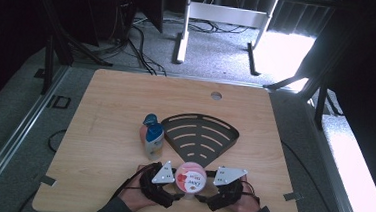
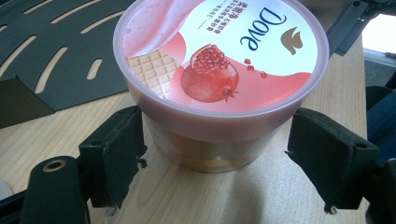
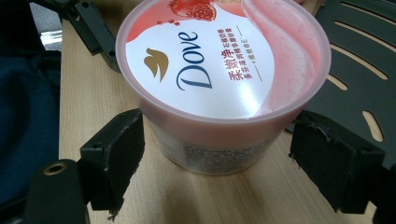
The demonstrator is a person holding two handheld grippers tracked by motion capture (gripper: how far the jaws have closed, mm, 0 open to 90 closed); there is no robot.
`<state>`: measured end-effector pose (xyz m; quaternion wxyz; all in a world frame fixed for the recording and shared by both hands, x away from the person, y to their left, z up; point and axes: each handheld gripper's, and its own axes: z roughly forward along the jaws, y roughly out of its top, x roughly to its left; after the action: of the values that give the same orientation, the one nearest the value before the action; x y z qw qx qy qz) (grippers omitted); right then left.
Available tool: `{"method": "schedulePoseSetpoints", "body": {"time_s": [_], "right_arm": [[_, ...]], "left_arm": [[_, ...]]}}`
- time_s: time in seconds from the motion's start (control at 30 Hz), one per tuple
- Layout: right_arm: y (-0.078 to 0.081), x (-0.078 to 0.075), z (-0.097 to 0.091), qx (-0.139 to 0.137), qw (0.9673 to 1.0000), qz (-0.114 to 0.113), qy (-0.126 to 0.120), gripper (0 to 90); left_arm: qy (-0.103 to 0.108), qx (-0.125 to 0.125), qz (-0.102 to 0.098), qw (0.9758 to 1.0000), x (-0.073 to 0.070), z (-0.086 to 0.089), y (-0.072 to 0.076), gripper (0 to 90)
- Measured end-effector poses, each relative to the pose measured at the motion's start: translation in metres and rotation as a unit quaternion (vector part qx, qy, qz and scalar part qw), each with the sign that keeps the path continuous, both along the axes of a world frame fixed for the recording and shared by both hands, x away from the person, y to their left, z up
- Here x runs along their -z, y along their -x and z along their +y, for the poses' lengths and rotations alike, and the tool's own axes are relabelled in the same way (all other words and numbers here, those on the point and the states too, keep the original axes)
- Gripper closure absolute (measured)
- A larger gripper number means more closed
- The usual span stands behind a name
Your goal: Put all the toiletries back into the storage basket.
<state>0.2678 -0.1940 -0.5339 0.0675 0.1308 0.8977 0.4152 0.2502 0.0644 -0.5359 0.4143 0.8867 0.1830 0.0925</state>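
Note:
A pink Dove tub (image 1: 190, 177) with a pomegranate picture on its lid stands upright on the wooden table (image 1: 116, 106), near the front edge. My left gripper (image 1: 166, 183) reaches in from the tub's left and my right gripper (image 1: 219, 187) from its right. In the left gripper view the tub (image 2: 219, 60) sits between the two black pads (image 2: 114, 154) of my left gripper (image 2: 212, 142), which is open with a slight gap on each side. In the right gripper view the tub (image 3: 219, 70) likewise sits between the spread pads (image 3: 114, 156) of my right gripper (image 3: 215, 149).
A black fan-shaped slotted tray (image 1: 201, 134) lies just behind the tub. A bottle with a blue cap (image 1: 152, 136) stands at the tray's left. A round cable hole (image 1: 216, 95) is at the table's far side. Desk legs and cables are on the floor beyond.

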Motion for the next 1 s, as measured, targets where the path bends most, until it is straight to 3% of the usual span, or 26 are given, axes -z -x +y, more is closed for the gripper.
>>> {"method": "schedulePoseSetpoints", "body": {"time_s": [0.6,1.0], "right_arm": [[0.003,-0.003,0.0,-0.001,1.0,0.0,0.007,17.6],[0.001,-0.009,-0.006,-0.002,1.0,0.003,-0.002,17.6]], "left_arm": [[-0.008,-0.004,-0.005,0.9999,-0.005,-0.002,0.005,19.2],[-0.008,-0.004,-0.009,0.9999,-0.012,-0.007,0.004,19.2]]}}
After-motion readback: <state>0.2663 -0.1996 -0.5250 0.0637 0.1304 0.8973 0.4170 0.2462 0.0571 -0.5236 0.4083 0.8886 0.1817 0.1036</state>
